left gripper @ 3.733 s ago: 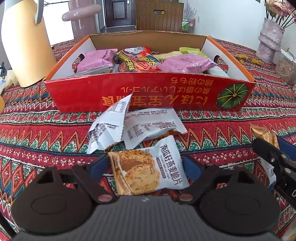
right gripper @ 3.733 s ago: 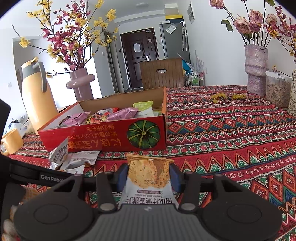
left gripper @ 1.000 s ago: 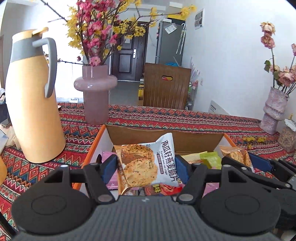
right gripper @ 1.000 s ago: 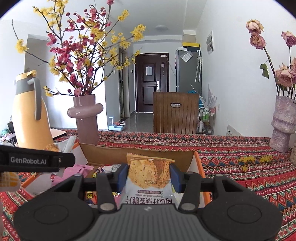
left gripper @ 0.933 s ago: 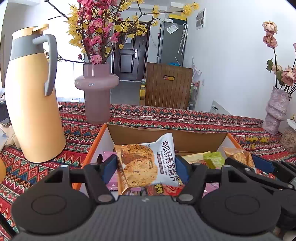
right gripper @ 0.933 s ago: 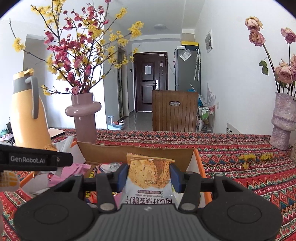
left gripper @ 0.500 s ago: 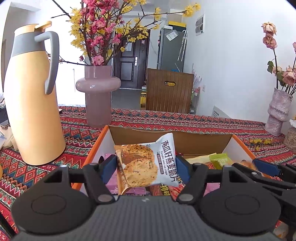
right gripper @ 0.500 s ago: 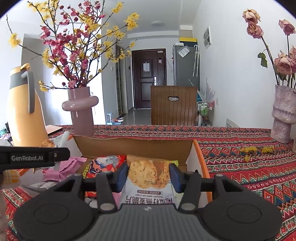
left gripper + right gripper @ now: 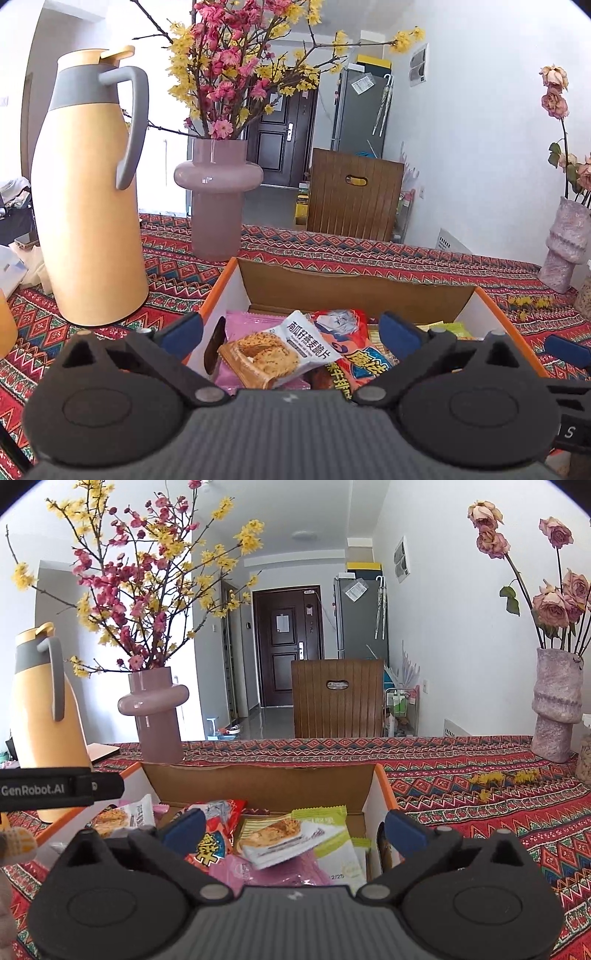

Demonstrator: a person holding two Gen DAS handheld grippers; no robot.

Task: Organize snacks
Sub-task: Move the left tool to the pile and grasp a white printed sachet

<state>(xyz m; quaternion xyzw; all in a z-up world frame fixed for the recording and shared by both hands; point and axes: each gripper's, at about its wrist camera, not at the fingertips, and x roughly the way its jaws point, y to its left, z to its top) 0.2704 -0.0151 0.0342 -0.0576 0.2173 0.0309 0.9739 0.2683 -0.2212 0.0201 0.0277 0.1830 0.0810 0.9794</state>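
**Both grippers opening over the snack box**

The left gripper (image 9: 290, 330) is above the open cardboard box with orange rims (image 9: 354, 291). Its jaws are opening and stand wide, with both blue pads clear of any item. One white oat-crisp packet printed with biscuits (image 9: 280, 352) lies tilted below and between the pads, resting on a pink wrapper (image 9: 242, 319) and a red snack bag (image 9: 351, 354).

The right gripper (image 9: 293, 825) is above the same box, nearer its right wall. Its jaws are likewise opening wide and hold nothing. One second white biscuit packet (image 9: 280, 836) lies tilted between the pads, on top of a green-and-white packet (image 9: 332, 840).

Visible outside the box on the patterned red tablecloth (image 9: 461, 812): one yellow thermos jug with grey handle (image 9: 92, 192), one mauve glass vase of blossom branches (image 9: 218, 199), one textured lilac vase of dried roses (image 9: 556, 705).
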